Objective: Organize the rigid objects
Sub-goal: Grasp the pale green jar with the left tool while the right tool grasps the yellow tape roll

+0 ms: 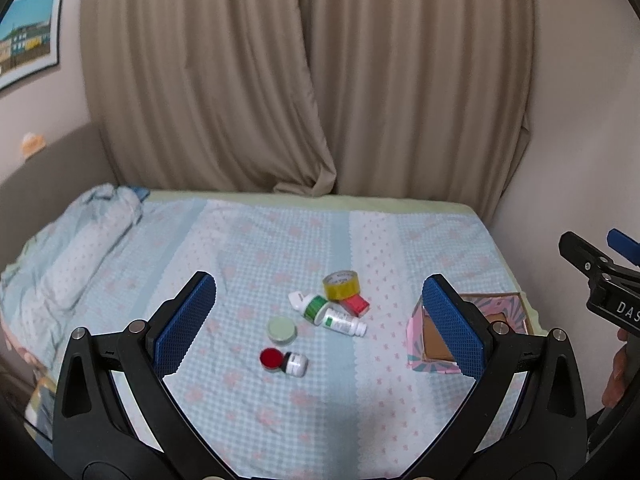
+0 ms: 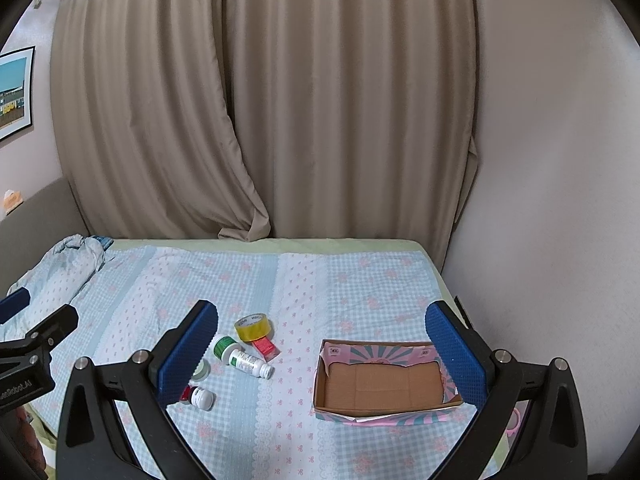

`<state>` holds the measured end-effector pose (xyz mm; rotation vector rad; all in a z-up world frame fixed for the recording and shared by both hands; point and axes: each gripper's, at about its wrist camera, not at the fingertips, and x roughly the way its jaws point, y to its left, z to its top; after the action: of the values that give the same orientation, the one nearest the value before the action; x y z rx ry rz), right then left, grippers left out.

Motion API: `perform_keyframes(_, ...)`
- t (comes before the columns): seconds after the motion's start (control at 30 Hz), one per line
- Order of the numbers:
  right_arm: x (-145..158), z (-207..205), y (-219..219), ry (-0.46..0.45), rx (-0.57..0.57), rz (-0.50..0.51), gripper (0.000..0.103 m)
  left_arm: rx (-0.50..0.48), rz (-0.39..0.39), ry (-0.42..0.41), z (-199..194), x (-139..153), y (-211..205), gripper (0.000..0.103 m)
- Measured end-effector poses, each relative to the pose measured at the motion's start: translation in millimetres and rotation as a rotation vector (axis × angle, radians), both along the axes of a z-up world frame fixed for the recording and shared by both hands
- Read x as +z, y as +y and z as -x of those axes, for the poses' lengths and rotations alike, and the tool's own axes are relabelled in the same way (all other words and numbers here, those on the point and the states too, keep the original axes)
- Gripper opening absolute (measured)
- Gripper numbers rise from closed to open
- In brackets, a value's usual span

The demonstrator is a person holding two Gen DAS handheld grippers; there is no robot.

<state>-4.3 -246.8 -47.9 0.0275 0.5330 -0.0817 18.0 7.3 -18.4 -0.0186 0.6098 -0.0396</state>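
Several small items lie in a cluster on the bed: a yellow tape roll (image 1: 340,285) (image 2: 252,326), a red box (image 1: 355,305) (image 2: 264,347), a green-capped white bottle (image 1: 312,307) (image 2: 225,347), a white bottle lying on its side (image 1: 344,321) (image 2: 251,363), a pale green round tin (image 1: 282,330) (image 2: 201,370) and a small jar with a red lid (image 1: 284,361) (image 2: 197,396). An open, empty cardboard box (image 2: 384,384) (image 1: 436,340) with pink patterned sides sits to their right. My left gripper (image 1: 320,324) is open above the cluster. My right gripper (image 2: 322,356) is open above the box's left side.
The bed (image 2: 360,280) has a light blue checked sheet. A bunched blanket (image 1: 80,248) lies at the far left. Beige curtains (image 1: 304,80) hang behind the bed and a wall (image 2: 552,200) stands close on the right. A pink object (image 2: 514,426) lies beside the box.
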Motion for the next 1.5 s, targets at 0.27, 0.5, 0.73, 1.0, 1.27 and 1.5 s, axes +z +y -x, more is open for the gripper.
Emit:
perform_keyframes(0.27, -21, -37, 3, 0.097, 0.108, 0.021, 0.103, 0.085, 0.083, 0.161, -31, -44, 14, 0.102)
perform_keyframes(0.5, -67, -100, 6, 0.204, 0.264, 0.004, 0.103, 0.192, 0.149, 0.310, -66, -114, 29, 0.102)
perform_keyframes(0.73, -120, -172, 20, 0.310, 0.329, -0.003, 0.103, 0.245, 0.151, 0.377, -116, -181, 41, 0.102)
perform_keyframes(1.0, -206, -264, 49, 0.451, 0.394, -0.004, 0.103, 0.258, 0.127, 0.475, -185, -269, 62, 0.102)
perform_keyframes(1.27, -310, -343, 87, 0.582, 0.448, 0.007, 0.103, 0.228, 0.099, 0.597, -247, -368, 76, 0.102)
perform_keyframes(1.5, -376, -388, 106, 0.650, 0.473, 0.029, 0.103, 0.164, 0.072, 0.666, -273, -433, 71, 0.100)
